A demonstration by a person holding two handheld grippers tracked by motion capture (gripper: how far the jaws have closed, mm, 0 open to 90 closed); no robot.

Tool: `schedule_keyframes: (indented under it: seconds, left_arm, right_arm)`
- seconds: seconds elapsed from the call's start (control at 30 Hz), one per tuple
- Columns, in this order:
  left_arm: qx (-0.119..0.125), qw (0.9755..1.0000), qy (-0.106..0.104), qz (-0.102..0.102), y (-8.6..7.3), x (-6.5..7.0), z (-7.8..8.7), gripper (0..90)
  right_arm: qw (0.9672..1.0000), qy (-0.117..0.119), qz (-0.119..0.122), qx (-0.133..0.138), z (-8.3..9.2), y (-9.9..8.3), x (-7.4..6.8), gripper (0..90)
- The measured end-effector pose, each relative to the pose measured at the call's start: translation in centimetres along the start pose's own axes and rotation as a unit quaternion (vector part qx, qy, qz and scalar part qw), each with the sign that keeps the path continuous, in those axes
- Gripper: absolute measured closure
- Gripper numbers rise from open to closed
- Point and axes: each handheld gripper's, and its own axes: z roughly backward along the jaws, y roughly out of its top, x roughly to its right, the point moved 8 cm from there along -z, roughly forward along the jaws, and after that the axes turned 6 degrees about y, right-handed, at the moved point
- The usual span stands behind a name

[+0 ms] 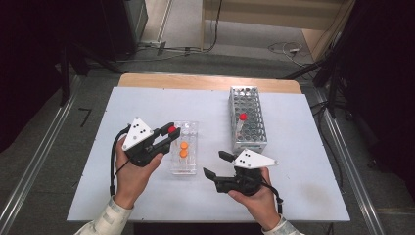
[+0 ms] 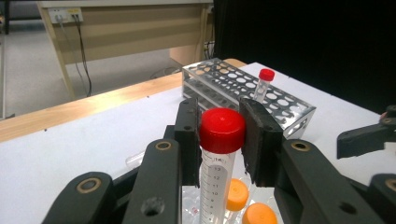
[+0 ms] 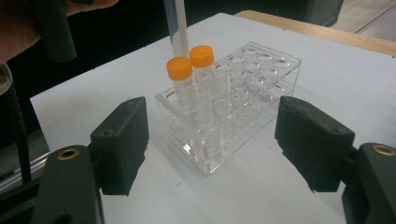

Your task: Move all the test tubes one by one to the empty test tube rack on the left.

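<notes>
A: Room check? Floor?
B: Grey floor (image 1: 44, 147), metal rails (image 1: 34, 166) left and right. Cables (image 1: 286, 48) lying far right.
A: Furniture?
B: Wooden desk (image 2: 121, 28) far side. Dark both sides.

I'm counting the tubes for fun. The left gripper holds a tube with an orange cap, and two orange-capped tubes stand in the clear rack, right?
Not quite. The tube in the left gripper has a red cap, not orange, as the left gripper view shows, with the jaws shut on it. The rest is right: two orange-capped tubes stand in the clear rack.
</notes>
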Motion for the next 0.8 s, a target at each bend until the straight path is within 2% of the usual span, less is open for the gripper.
schedule_keyframes:
  seconds: [0.17,0.33,0.8]
  left_arm:
    - [-0.004,0.9999,0.008,-0.006,-0.8,-0.2,-0.5,70.5]
    - [-0.004,0.9999,0.011,-0.002,-1.2,-0.3,-0.5,70.5]
    - [-0.035,0.9994,0.008,-0.001,-3.2,-0.1,-1.2,70.4]
  right_arm:
    - [1.0000,-0.001,0.003,-0.001,0.0,0.0,0.0,24.7]
    - [1.0000,-0.002,0.003,-0.002,0.0,0.0,0.0,24.9]
    - [1.0000,-0.005,0.007,-0.004,0.0,-0.1,0.0,25.2]
